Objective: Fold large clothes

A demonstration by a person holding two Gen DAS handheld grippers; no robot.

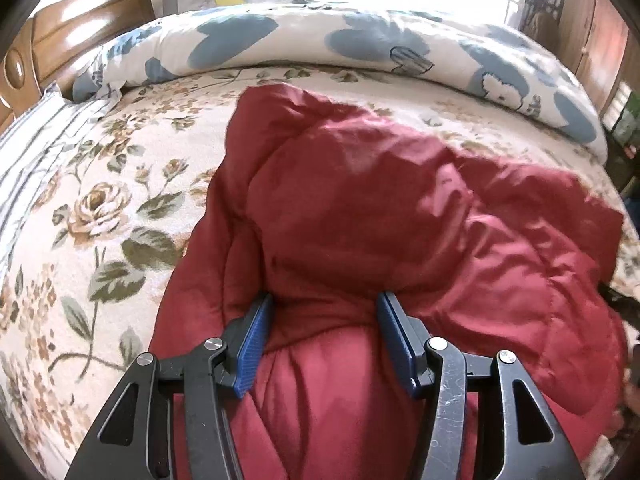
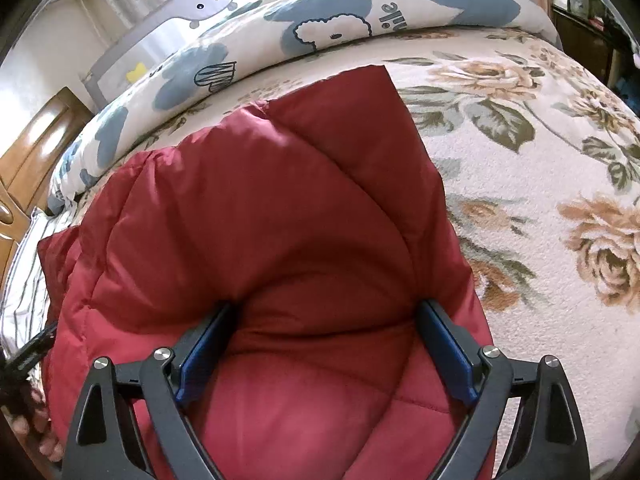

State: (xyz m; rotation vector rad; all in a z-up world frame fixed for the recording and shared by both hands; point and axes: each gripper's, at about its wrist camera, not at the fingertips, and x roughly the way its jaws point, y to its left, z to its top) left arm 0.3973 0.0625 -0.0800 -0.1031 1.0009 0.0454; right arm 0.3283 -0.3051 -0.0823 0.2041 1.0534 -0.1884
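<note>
A dark red quilted down jacket (image 1: 380,208) lies bunched on the floral bedspread (image 1: 92,208). My left gripper (image 1: 324,304) has its blue pads (image 1: 254,344) wide apart, with a thick bulge of the jacket filling the gap between them. In the right wrist view the same jacket (image 2: 280,200) spreads ahead, one squared end (image 2: 360,92) reaching toward the rolled duvet. My right gripper (image 2: 326,308) also stands wide, its pads (image 2: 448,352) pressed against a puffy fold of the jacket. Neither pair of pads is closed together.
A rolled white duvet with blue patches (image 1: 320,40) lies along the far side of the bed. A wooden headboard (image 1: 80,16) stands at the left. A striped pillow (image 1: 28,160) lies at the left edge. Bare floral bedspread (image 2: 540,200) extends right of the jacket.
</note>
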